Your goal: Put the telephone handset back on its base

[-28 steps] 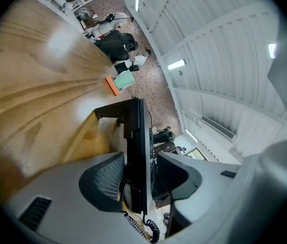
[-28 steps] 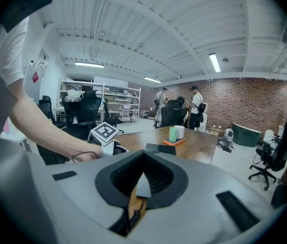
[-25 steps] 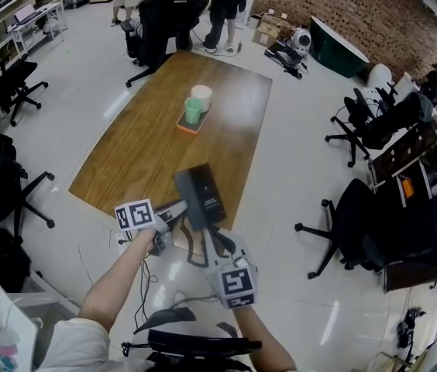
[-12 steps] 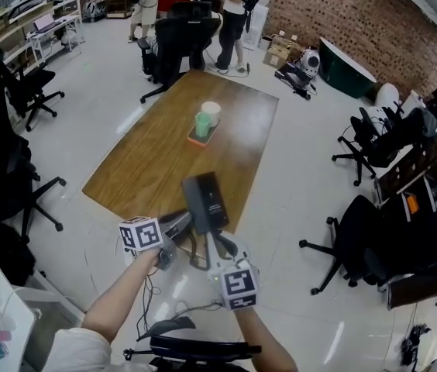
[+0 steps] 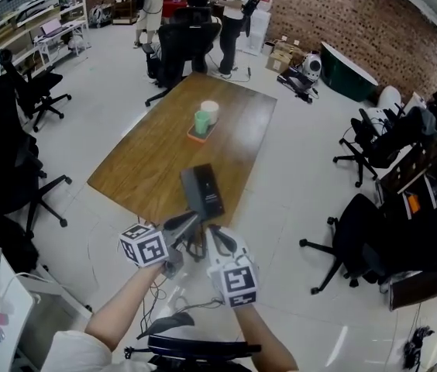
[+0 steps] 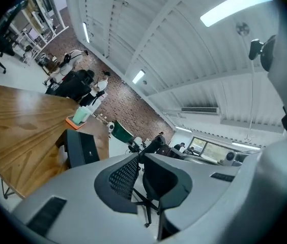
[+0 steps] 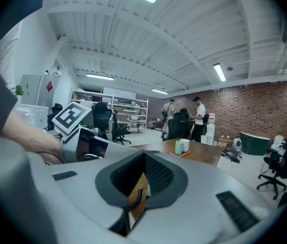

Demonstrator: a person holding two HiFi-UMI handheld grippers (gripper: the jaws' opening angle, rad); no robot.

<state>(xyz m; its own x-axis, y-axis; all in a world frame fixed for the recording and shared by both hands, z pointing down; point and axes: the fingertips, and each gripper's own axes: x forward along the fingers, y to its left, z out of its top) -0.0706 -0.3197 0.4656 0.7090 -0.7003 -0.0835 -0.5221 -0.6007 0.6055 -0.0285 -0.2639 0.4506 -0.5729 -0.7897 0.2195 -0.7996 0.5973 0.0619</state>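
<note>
My left gripper [image 6: 141, 159] has just been closing its jaws. The pads now stand almost together with nothing between them; through the slit I see only a distant office chair. My right gripper [image 7: 144, 156] has its pad tips meeting too and pinches nothing. In the gap below them I see wood and a coiled cord [image 7: 137, 196], which lies beyond the jaws, not in them.

Neither gripper carries a handset and none lies loose, so I judge it is already down on its base and the task is at its last step. The next move calls for a check that the handset sits flat in its cradle and that the cord is not tugging it. Both grippers should stay off the cord.

The telephone [image 5: 201, 191] sits at the near edge of the wooden table [image 5: 149, 161], just ahead of both grippers. It reads as one matte black slab with a small pale mark. I cannot tell handset from base. The cord hangs in loops below the table edge.
</note>
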